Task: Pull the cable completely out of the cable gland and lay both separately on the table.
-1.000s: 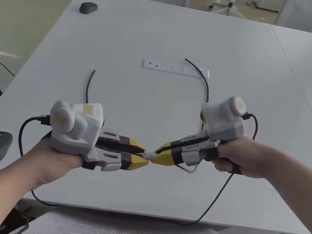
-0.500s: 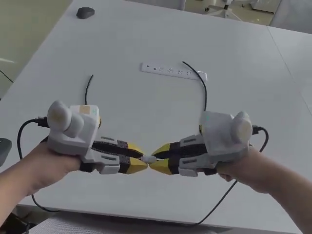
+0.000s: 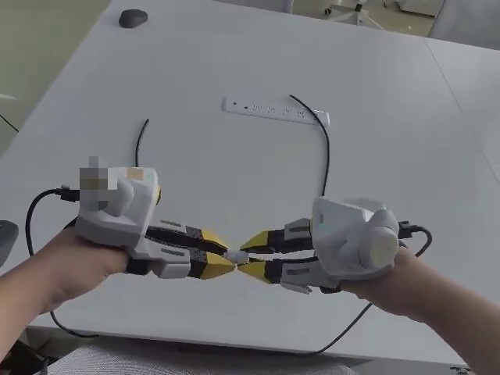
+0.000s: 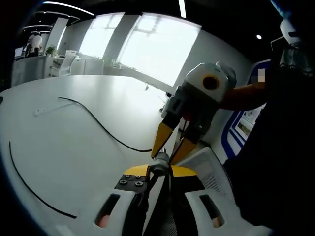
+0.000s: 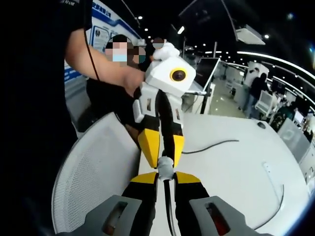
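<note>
Right gripper view: sign (image 5: 104, 14) lettering blurred

The right gripper (image 5: 165, 181) has its yellow-tipped jaws drawn close around a black cable (image 5: 168, 204), with the grey cable gland (image 5: 165, 168) at their tips. The left gripper (image 5: 164, 158) meets the gland from above. The white bench (image 5: 231, 172) extends to the right.

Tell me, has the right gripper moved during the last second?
Yes. Against the power strip, nearly fixed in the head view, the right gripper has swung its rear toward the near table edge; its fingers stay put.
</note>
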